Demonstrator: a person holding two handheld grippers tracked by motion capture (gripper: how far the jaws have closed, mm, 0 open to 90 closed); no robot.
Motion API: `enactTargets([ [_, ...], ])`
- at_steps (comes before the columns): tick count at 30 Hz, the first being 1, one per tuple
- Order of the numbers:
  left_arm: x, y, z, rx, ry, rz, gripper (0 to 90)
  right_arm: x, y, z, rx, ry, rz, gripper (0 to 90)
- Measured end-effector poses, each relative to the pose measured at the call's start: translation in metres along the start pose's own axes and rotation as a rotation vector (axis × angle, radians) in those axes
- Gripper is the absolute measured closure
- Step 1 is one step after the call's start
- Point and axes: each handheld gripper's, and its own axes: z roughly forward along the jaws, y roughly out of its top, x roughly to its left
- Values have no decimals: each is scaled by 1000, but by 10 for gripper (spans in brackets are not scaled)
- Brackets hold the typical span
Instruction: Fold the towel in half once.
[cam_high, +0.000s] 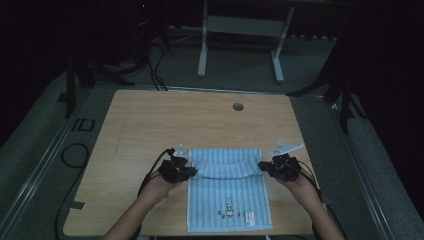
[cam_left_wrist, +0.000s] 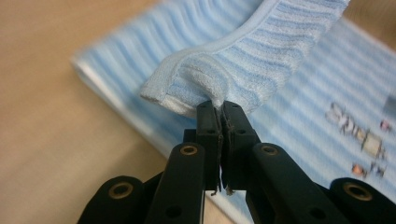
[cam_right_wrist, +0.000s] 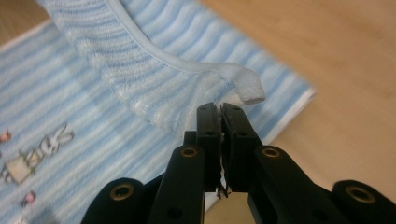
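Note:
A light blue striped towel (cam_high: 229, 200) lies on the wooden table (cam_high: 150, 125) near its front edge, with a small printed figure near its near end. Its far end is folded over toward me in a sagging flap (cam_high: 227, 170). My left gripper (cam_high: 192, 171) is shut on the flap's left corner (cam_left_wrist: 187, 84). My right gripper (cam_high: 261, 166) is shut on the flap's right corner (cam_right_wrist: 233, 84). Both corners are held a little above the towel's lower layer (cam_left_wrist: 303, 93), which also shows beneath the flap as striped cloth (cam_right_wrist: 56, 107).
A round cable hole (cam_high: 238, 106) sits near the table's far edge. Beyond the table stands a white frame (cam_high: 240, 35) on a dark floor. Black cables (cam_high: 75, 155) lie on the floor at the left. Bare wood spans the table's far half.

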Motion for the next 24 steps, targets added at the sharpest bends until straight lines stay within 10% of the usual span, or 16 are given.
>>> enactTargets([
  [16,-6,-19,4,18,10,-30,860,8,-42,23,53,86,74,861],
  [21,-26,-16,-32,-108,18,28,859,15,-28,-14,-46,62,44,861],
  [24,-45,-35,-47,-22,-80,54,705,37,-41,-53,-137,91,19,779],
])
